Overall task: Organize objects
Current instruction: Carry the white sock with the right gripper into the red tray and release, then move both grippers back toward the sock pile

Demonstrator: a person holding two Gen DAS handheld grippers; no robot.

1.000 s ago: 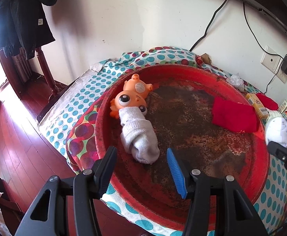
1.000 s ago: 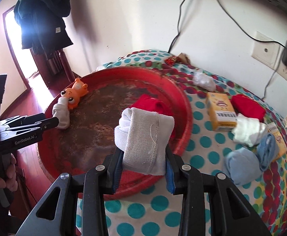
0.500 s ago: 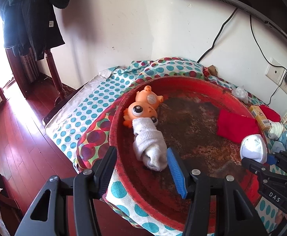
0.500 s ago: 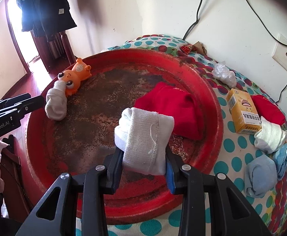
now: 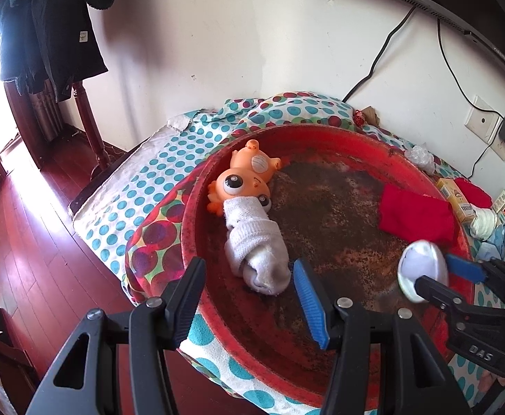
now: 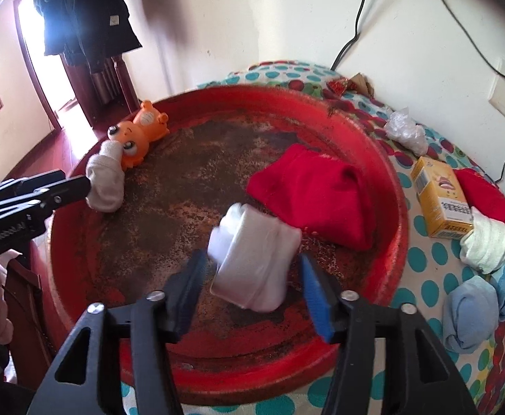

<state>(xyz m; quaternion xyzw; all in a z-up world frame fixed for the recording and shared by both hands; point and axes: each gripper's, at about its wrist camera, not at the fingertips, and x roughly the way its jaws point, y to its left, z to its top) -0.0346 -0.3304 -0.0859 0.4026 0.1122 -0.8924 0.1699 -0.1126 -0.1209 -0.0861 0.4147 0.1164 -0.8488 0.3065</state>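
R gripper (image 6: 252, 287) jaws just opening, spread clear of blurred white sock roll (image 6: 256, 259) to drop it in red basin (image 6: 394, 186) beside red sock (image 6: 311, 190); L gripper (image 5: 249, 297) spread, empty, waiting nr other white roll (image 5: 256, 249) w/ orange toy (image 5: 242, 183).

Daylight glares across the dark red wooden floor (image 5: 27, 242) beneath a white wall (image 5: 200, 41).

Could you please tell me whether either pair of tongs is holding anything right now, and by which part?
Nothing is held. The right tongs have just opened, releasing the rolled white sock between them; the left tongs are empty.
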